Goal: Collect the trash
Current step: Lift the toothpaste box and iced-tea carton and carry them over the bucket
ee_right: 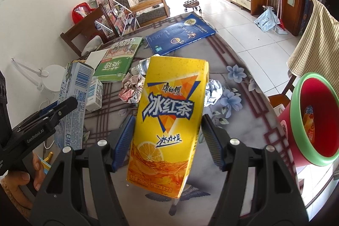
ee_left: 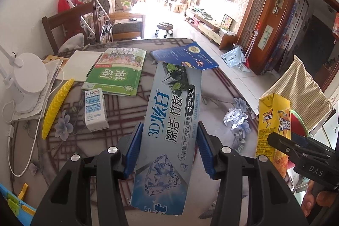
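The table [ee_left: 118,103] with its flower-pattern cover is the largest thing in front of me, and on it lie a blue book [ee_left: 186,55], a green book [ee_left: 118,73], a small white carton [ee_left: 95,111] and a yellow ridged strip [ee_left: 56,107].

At the right edge of the table stands a red bin [ee_right: 317,120] with a green rim, tilted so that its mouth faces me. Something orange is inside it.

My left gripper [ee_left: 168,149] is clamped on the toothpaste box [ee_left: 169,130]. The blue pads press on its two long sides near the lower half. The long axis of the box runs away from me, so the far end points towards the blue book and the near end points back at my hand.

My right gripper [ee_right: 167,135] is clamped on the yellow tea carton [ee_right: 167,120], pads on both side walls. The carton stands almost upright in the grip, long axis vertical, top leaning a little to the right, printed face towards me.

Smallest are the crumpled foil ball [ee_left: 235,119] and the crumpled wrapper [ee_right: 132,88] lying on the table beyond the carton
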Action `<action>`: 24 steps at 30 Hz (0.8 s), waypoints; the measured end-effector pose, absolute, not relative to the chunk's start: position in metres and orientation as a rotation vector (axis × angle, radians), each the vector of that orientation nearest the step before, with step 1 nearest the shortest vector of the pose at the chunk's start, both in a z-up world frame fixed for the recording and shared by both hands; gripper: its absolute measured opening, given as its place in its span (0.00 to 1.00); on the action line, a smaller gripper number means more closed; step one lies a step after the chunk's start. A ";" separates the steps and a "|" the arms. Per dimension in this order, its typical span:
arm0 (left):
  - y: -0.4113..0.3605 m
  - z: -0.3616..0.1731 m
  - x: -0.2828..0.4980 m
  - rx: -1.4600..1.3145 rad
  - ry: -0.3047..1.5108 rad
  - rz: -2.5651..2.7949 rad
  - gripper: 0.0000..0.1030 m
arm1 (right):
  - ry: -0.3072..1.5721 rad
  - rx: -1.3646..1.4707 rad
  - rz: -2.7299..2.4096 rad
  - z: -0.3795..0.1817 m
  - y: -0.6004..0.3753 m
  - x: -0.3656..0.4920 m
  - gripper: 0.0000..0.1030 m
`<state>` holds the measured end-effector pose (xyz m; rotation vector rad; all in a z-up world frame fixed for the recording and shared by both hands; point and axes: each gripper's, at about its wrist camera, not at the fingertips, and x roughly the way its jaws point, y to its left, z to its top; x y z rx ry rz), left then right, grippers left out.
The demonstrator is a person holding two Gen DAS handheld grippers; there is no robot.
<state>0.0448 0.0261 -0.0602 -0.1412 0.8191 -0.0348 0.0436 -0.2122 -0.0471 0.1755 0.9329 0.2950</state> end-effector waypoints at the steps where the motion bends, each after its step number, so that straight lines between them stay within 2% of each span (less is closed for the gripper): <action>1: 0.024 -0.060 0.045 -0.140 0.818 -0.032 0.46 | 0.932 0.177 0.299 -0.047 -0.215 0.044 0.61; 24: -0.105 -0.050 0.052 -0.124 0.838 0.012 0.46 | 0.936 0.190 0.394 -0.044 -0.328 0.074 0.61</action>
